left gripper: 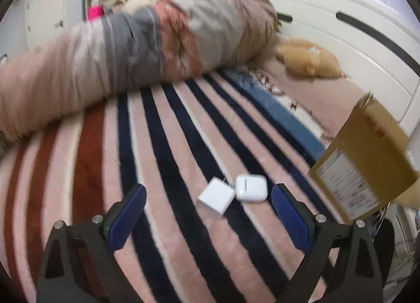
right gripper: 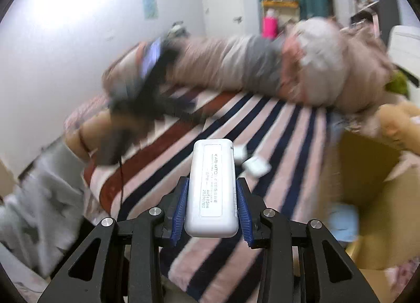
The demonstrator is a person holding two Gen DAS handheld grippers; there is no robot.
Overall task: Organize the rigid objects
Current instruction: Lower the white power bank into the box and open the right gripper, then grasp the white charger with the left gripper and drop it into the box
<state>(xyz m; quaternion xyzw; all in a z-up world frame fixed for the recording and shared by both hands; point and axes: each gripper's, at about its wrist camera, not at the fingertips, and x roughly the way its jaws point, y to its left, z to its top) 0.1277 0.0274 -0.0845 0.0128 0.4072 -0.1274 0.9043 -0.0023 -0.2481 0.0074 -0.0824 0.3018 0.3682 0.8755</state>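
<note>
My left gripper (left gripper: 208,199) is open above a striped blanket (left gripper: 168,145), its blue pads wide apart. A white charger cube (left gripper: 216,196) and a white earbud case (left gripper: 250,188) lie side by side on the blanket between the fingertips, nearer the right pad. My right gripper (right gripper: 212,190) is shut on a white oblong power bank (right gripper: 212,187) with a printed label, held above the blanket (right gripper: 183,150). The cube (right gripper: 240,152) and the case (right gripper: 256,166) show beyond it. The left gripper appears blurred at the left in the right wrist view (right gripper: 147,85).
An open cardboard box (left gripper: 367,161) stands at the right edge of the bed; in the right wrist view the box (right gripper: 367,184) holds something light blue. A rolled duvet (left gripper: 118,48), a plush toy (left gripper: 307,60) and a white headboard (left gripper: 354,27) lie beyond.
</note>
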